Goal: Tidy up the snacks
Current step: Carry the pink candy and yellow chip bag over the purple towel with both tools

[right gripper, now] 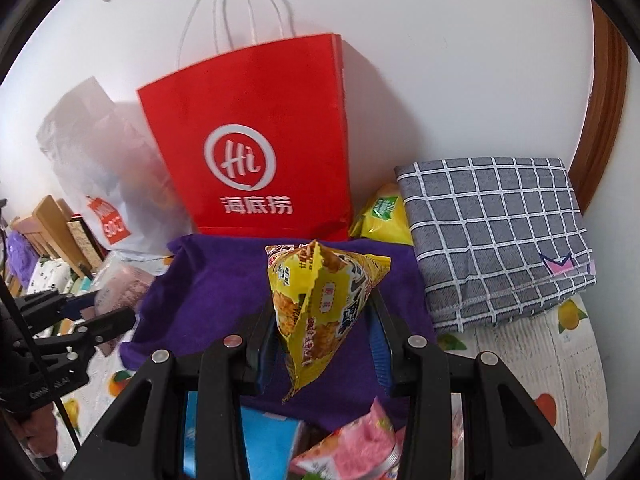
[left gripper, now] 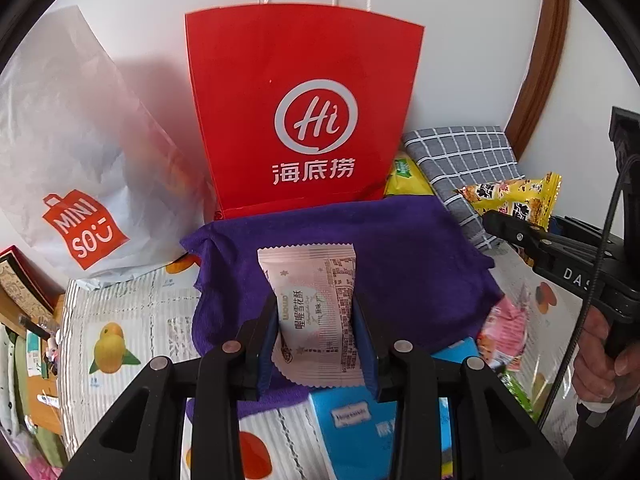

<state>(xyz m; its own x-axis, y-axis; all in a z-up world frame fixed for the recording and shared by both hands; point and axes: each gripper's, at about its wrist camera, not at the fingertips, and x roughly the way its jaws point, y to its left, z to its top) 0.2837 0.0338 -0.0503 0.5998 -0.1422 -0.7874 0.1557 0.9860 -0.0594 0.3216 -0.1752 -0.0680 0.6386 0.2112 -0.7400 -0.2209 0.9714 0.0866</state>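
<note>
My left gripper (left gripper: 316, 336) is shut on a pale pink snack packet (left gripper: 316, 312), held above a purple cloth (left gripper: 400, 248). My right gripper (right gripper: 320, 344) is shut on a yellow pyramid-shaped snack bag (right gripper: 320, 312), also over the purple cloth (right gripper: 208, 292). In the left wrist view the right gripper (left gripper: 516, 226) shows at the right edge with the yellow bag (left gripper: 516, 198) in its tip. In the right wrist view the left gripper (right gripper: 100, 316) appears at the left edge with the pink packet (right gripper: 120, 284). A red paper bag (left gripper: 300, 112) (right gripper: 256, 152) stands upright against the wall behind the cloth.
A white plastic Miniso bag (left gripper: 76, 168) leans left of the red bag. A folded grey checked cloth (right gripper: 496, 240) lies at the right, a yellow-green packet (right gripper: 380, 216) beside it. A blue box (left gripper: 352, 436) and pink snack packets (right gripper: 356, 448) lie near me on the fruit-print tablecloth (left gripper: 132, 328).
</note>
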